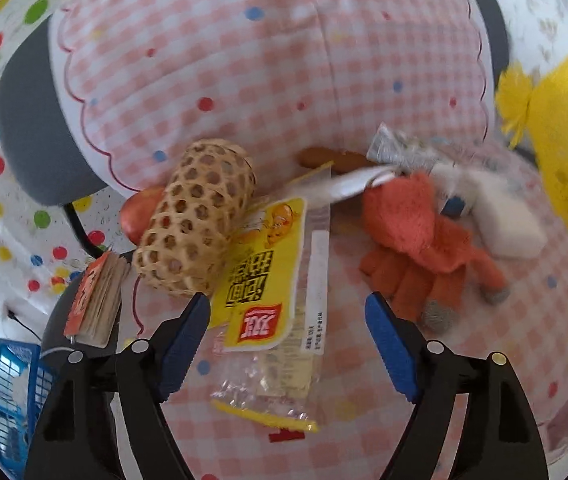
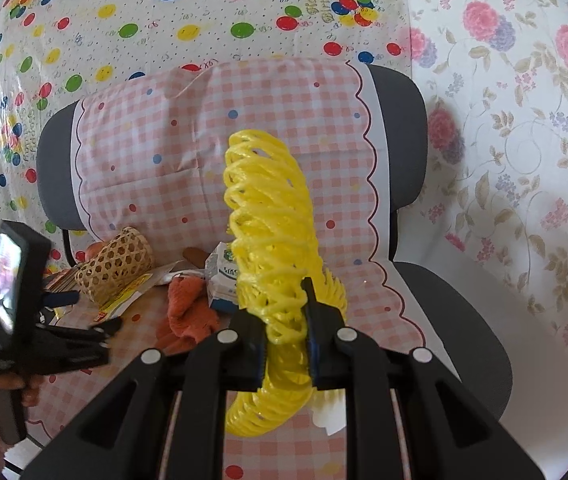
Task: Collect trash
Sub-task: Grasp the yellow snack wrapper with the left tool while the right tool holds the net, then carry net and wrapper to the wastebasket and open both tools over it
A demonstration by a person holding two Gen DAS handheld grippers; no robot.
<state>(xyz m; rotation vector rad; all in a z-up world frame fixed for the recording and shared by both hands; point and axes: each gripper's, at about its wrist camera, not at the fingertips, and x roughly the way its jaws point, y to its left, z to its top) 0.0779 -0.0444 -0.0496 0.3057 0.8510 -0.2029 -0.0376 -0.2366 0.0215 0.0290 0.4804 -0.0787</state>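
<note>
Step in hand: left claw [image 1: 288, 344] is hanging wide open over the yellow snack wrapper [image 1: 267, 276], a pad on each side and neither one touching it; nothing is held.
Wrapper's place: it is lying flat on the pink checked cloth [image 1: 243, 60] covering the chair seat, its upper edge tucked against the woven bamboo basket [image 1: 197, 216], with the orange glove [image 1: 424, 248] just beside it on the right.
Doing it well: the film is looking thin and flat, so the pads are probably needing to come down onto the cloth and pinch a raised fold, perhaps at the crinkled clear end nearest the camera. Keeping away from the basket and the glove's fingers would likely be sparing a mixed grab.
Right claw [image 2: 286, 316]: it is clamping nearly closed on a loop of the yellow mesh net [image 2: 269, 216] and holding it up over the seat; this is probably the collecting bag, though its mouth is not showing.
Other clutter: a small white carton [image 1: 504, 216], a silver crumpled foil [image 1: 400, 148] and a brown stick-like piece [image 1: 332, 158] are sitting behind the glove.
Writing: the wrapper is carrying large black Chinese characters upside down to the camera and a red logo patch with white characters; neither is reading clearly. The balloon-print backdrop [image 2: 163, 8] is showing "Happy Birthday" in gold script.
</note>
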